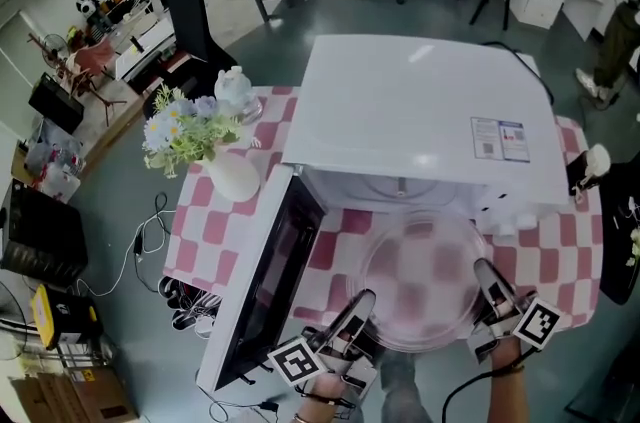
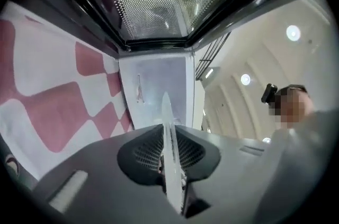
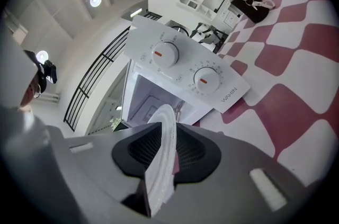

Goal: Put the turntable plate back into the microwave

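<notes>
- Counter (image 1: 215,221): covered throughout by a pink-and-white checked cloth (image 1: 560,261).
- Microwave (image 1: 420,111): white, set on the cloth at the far middle. Its door (image 1: 265,281) is swung open toward the near left. Two dials are borne on the front panel.
- Vase (image 1: 232,176): white, stood on the cloth just beside the microwave's left side. It is filled with pale flowers (image 1: 185,126).
- Small white rounded ornament (image 1: 233,91): placed behind the vase, near the far left corner. Its kind cannot be determined.
- White object (image 1: 597,158): at the right edge, only partly seen and not identified.
</notes>
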{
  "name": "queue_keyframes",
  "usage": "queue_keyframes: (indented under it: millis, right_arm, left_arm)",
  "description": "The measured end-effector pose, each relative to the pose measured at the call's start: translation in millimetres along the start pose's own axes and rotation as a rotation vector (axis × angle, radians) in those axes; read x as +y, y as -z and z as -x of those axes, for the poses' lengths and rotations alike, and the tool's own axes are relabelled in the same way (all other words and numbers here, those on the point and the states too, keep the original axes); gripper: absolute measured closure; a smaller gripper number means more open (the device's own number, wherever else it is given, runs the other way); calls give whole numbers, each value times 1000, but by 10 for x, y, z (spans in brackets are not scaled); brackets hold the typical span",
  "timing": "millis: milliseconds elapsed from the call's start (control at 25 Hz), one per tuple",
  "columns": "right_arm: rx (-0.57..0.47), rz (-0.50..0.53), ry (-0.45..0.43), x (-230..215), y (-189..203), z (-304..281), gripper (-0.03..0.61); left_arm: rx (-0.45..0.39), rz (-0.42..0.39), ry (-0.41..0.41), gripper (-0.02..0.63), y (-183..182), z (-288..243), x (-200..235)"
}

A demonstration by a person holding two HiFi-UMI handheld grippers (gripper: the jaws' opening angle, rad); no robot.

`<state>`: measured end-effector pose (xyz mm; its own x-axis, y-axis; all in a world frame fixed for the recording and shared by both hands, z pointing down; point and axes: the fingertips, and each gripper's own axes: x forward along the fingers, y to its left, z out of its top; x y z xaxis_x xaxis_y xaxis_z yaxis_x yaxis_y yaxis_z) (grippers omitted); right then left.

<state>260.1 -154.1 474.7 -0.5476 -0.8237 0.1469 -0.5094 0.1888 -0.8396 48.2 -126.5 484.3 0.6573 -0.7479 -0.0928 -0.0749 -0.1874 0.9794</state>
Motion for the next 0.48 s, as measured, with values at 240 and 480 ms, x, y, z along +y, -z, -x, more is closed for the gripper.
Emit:
queue_keyframes:
  millis: [240,480]
  right_arm:
    - [27,2,-2,-1,6,-67,500]
    - [17,28,28,49,5,-149,503]
  left_arm:
    - [16,-21,-22,577,-3,22,49]
    - [11,-92,-140,558,-71,17,179]
